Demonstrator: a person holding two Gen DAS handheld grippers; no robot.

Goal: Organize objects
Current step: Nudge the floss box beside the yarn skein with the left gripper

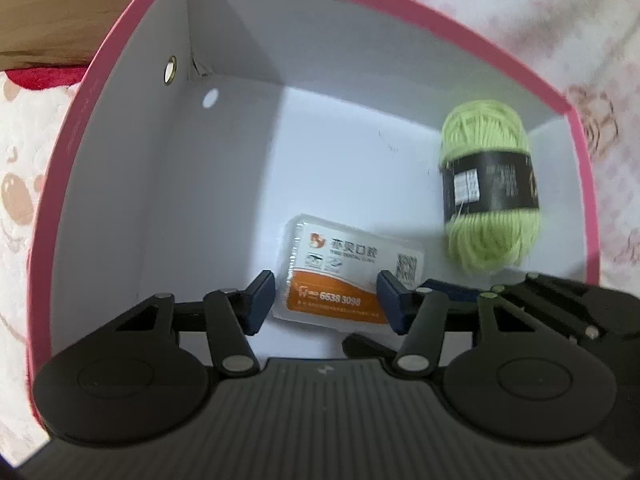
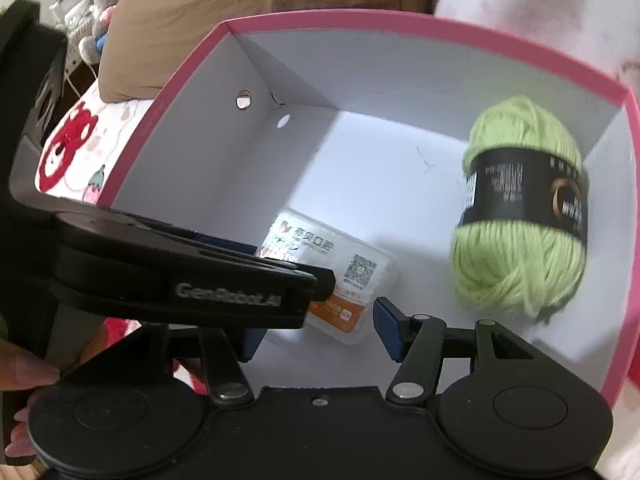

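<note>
Pink-rimmed box [image 1: 120,184] with white inner walls fills the left wrist view. On its floor lies a clear plastic case [image 1: 352,276] with an orange-and-white dental label, flat, near the left gripper [image 1: 324,300]. The case sits between the blue pads [image 1: 260,300], which stand just off its ends without pressing, so the jaws are parted. A ball of light green yarn [image 1: 490,188] with a black paper band rests by the right-hand wall, apart from the case. Part of the right gripper [image 1: 560,304] shows at lower right.

From the right wrist view, the right gripper [image 2: 316,332] has its jaws apart with nothing gripped. The left gripper [image 2: 192,280] crosses in front, covering part of the case [image 2: 356,272]. The yarn [image 2: 520,216] lies to the right inside the box [image 2: 400,24]. A patterned cloth [image 2: 72,148] lies outside the box.
</note>
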